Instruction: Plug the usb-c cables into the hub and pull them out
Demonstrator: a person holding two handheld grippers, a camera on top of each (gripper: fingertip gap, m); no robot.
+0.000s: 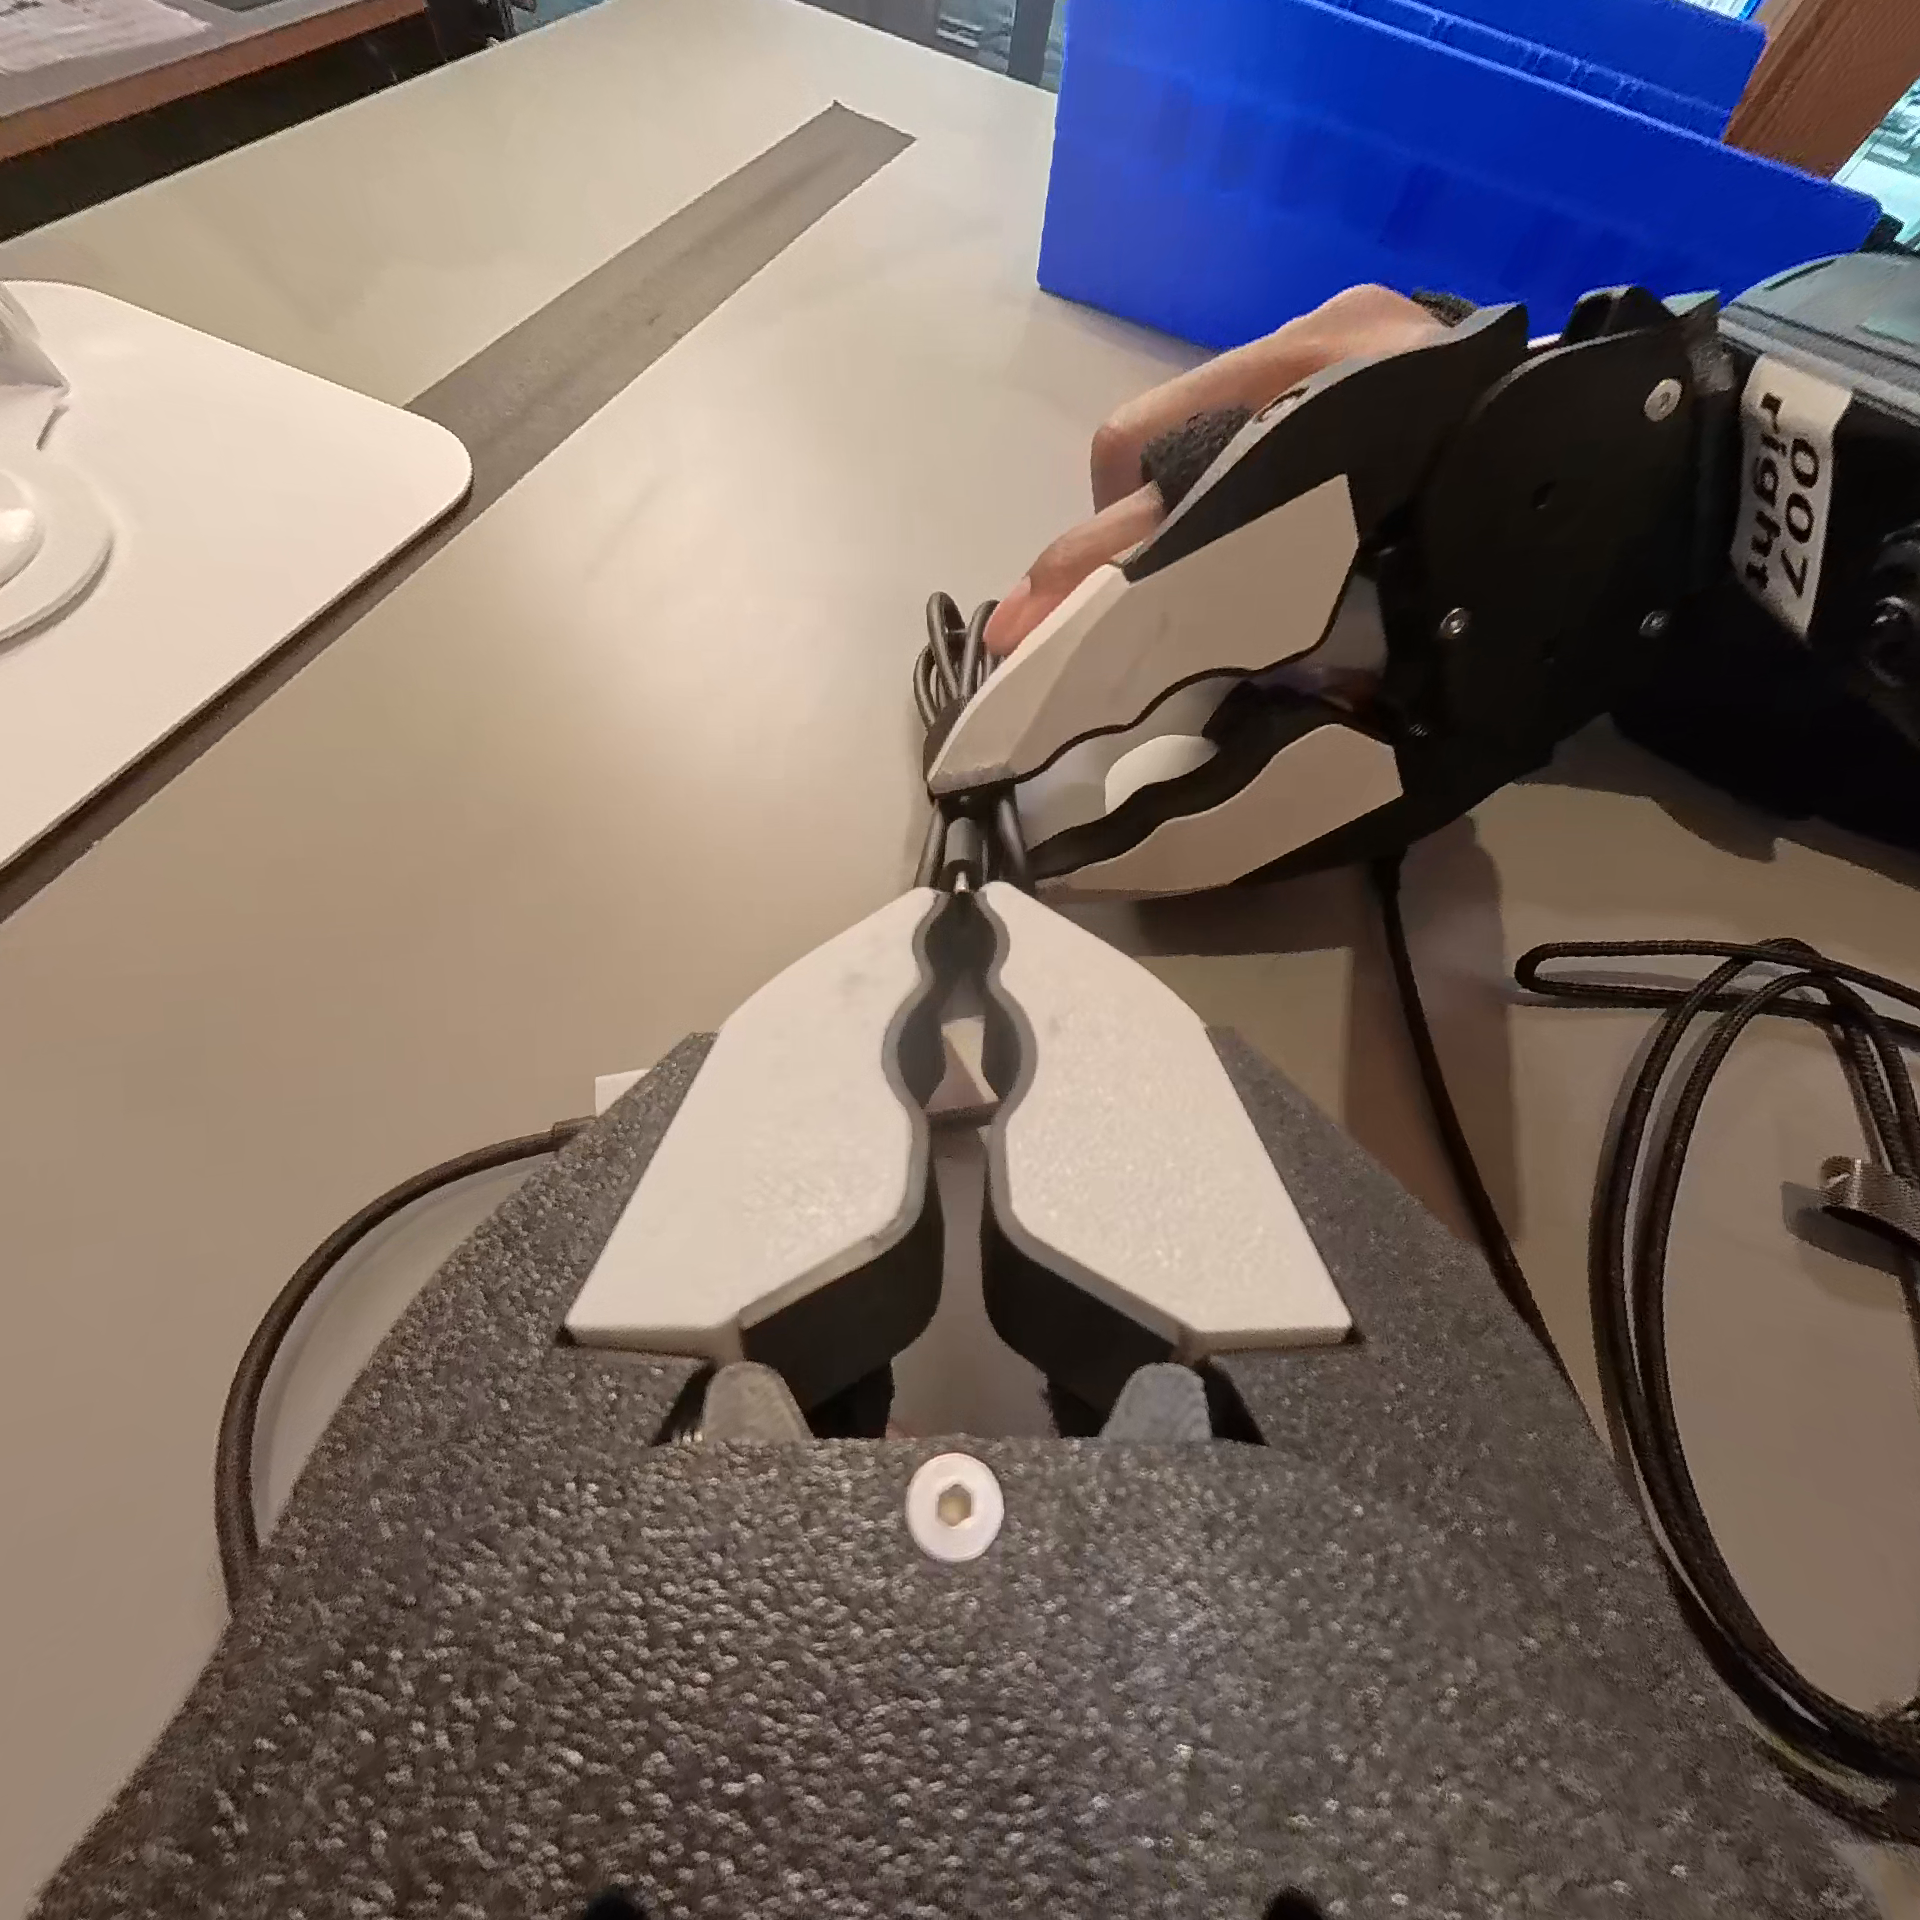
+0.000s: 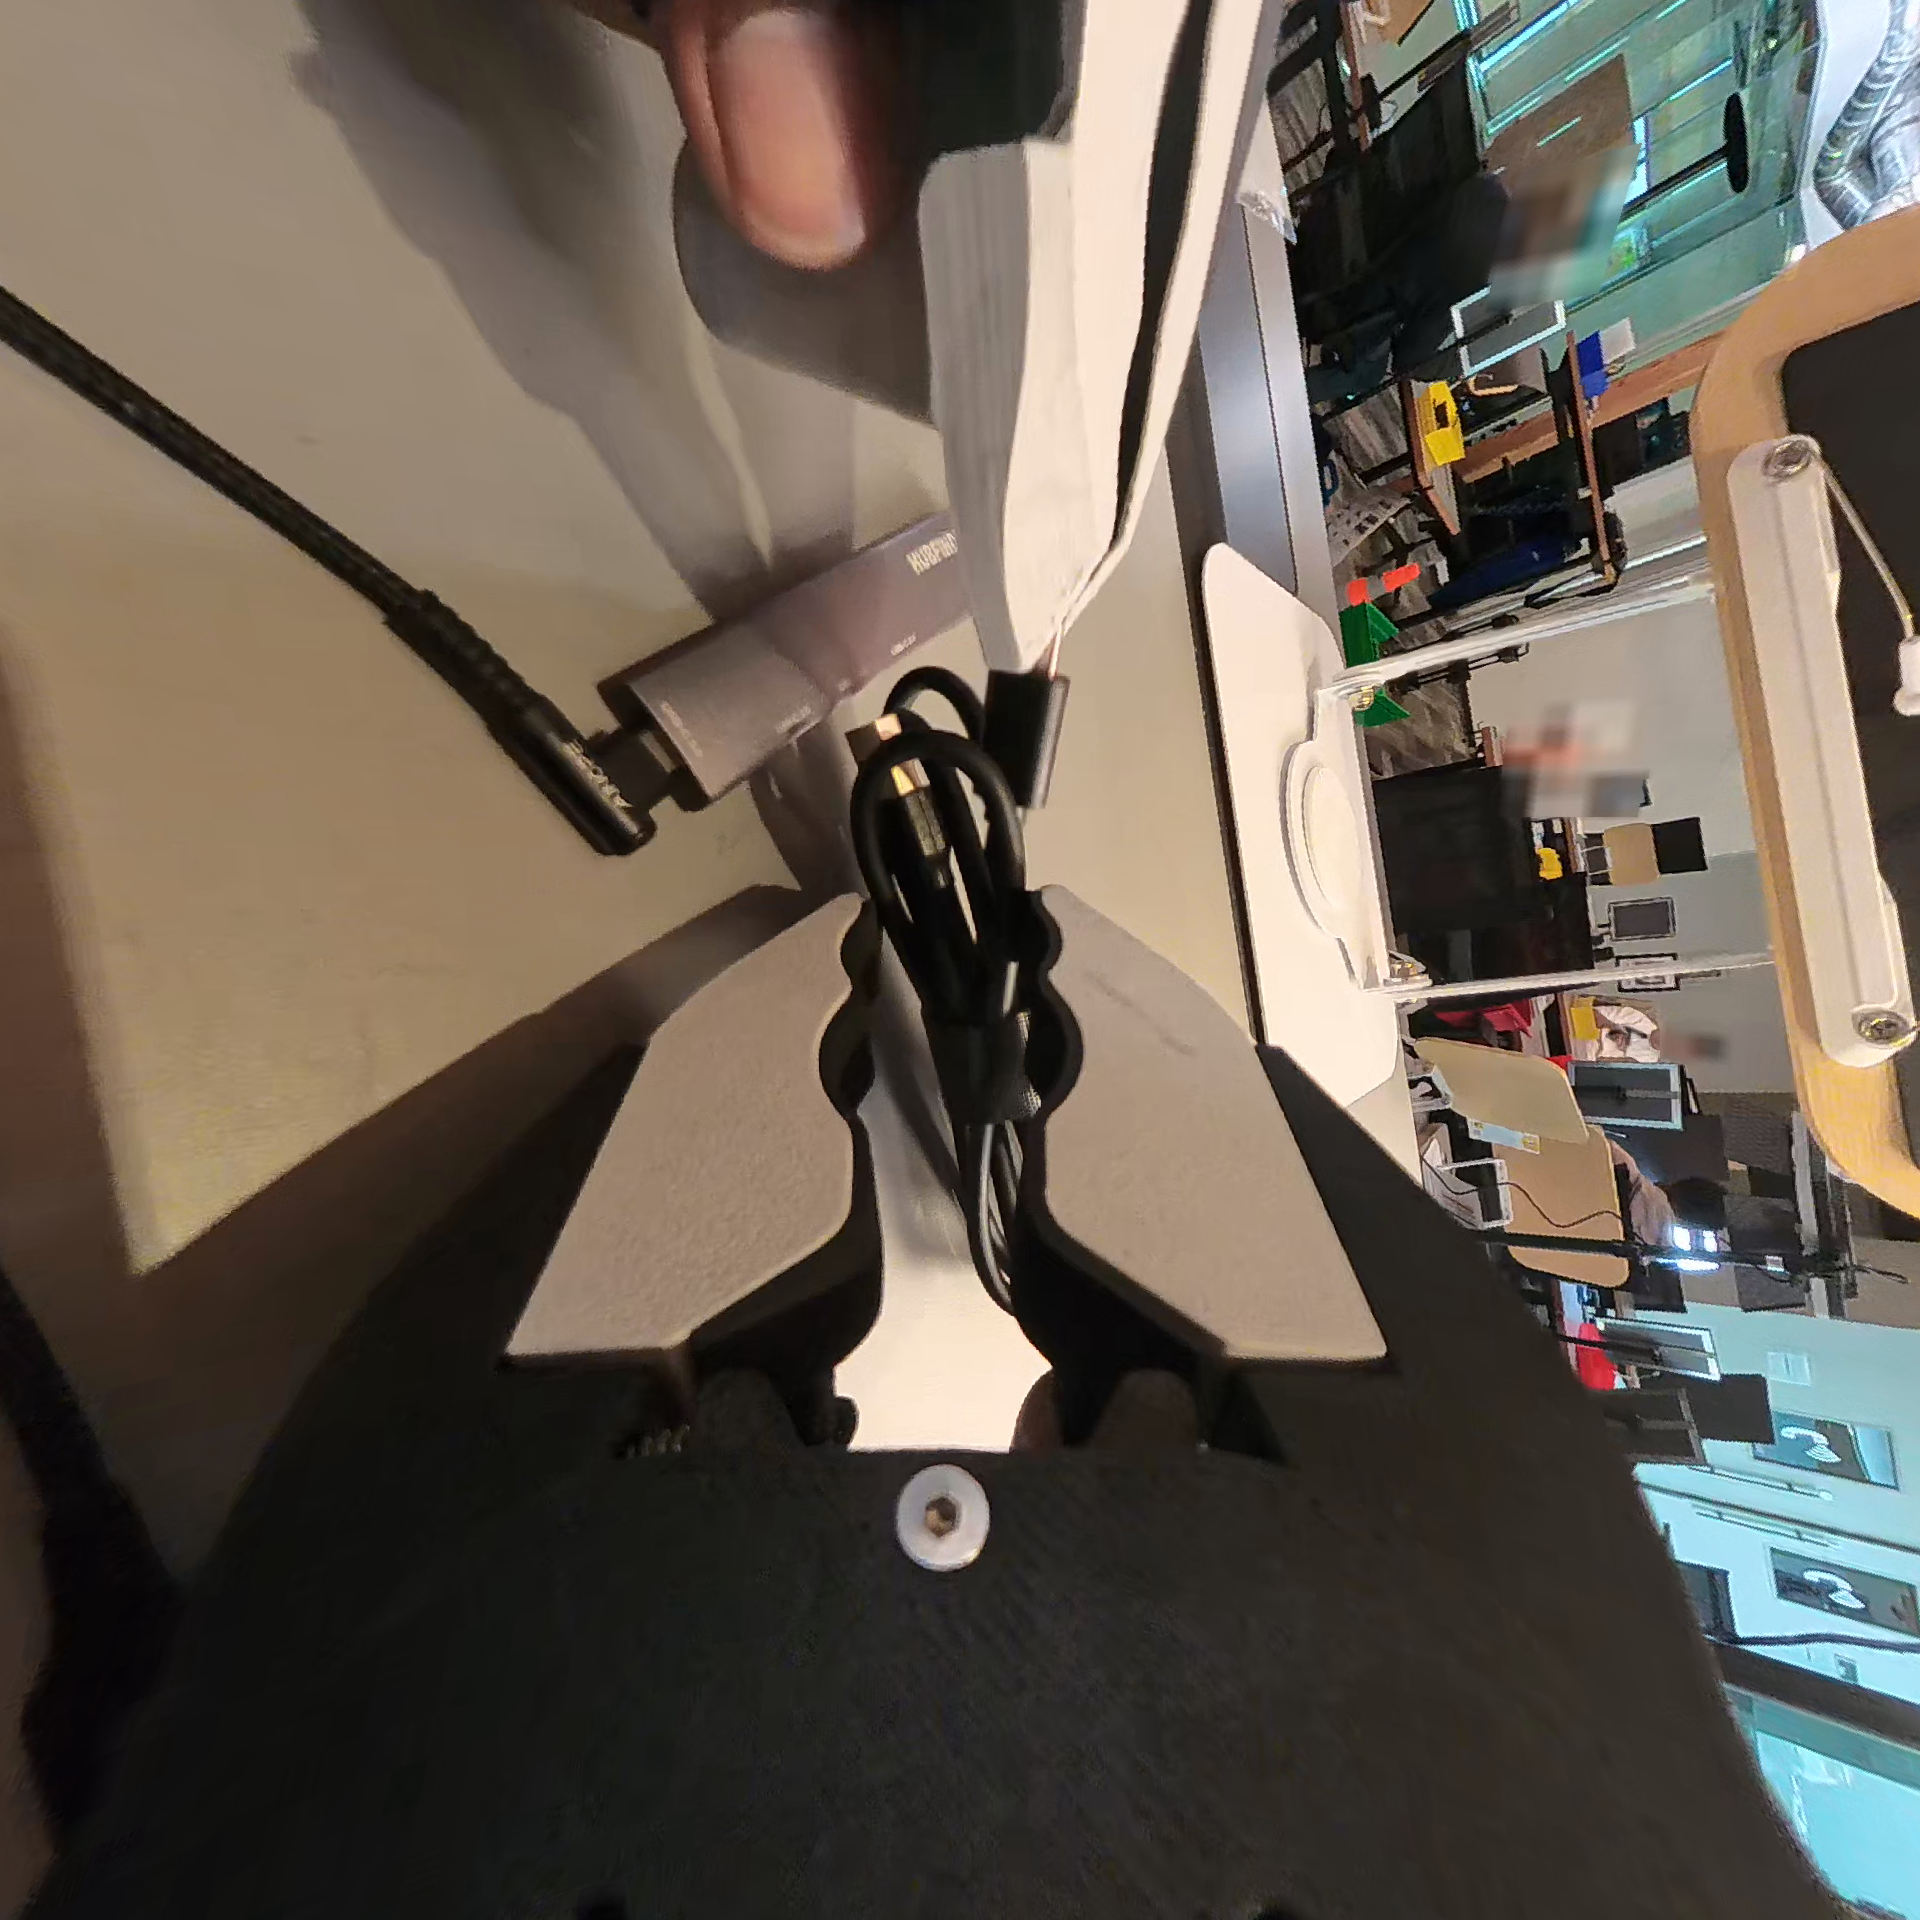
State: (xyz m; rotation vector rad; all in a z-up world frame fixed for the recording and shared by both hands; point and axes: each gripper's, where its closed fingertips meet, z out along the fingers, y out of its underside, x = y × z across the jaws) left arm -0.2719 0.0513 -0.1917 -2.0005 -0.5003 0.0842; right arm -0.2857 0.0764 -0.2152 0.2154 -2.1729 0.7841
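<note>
our left gripper (image 1: 961, 914) pinches what looks like a plug (image 2: 1023, 727); our right gripper (image 2: 951, 935) clamps the cable bundle (image 2: 935, 831) beside the hub (image 2: 790, 665).

Setting: you are working in a lab or maker workshop. Evidence: you sit at a smooth beige tabletop (image 1: 644, 343) with a blue plastic storage bin (image 1: 1382, 197) at its far edge; beyond the table you see a crowded open room of wooden shelving racks (image 2: 1496, 457) holding small yellow, red and green parts, black equipment, desks with small screens (image 2: 1626, 1091), and glazed partitions (image 2: 1662, 114).
</note>
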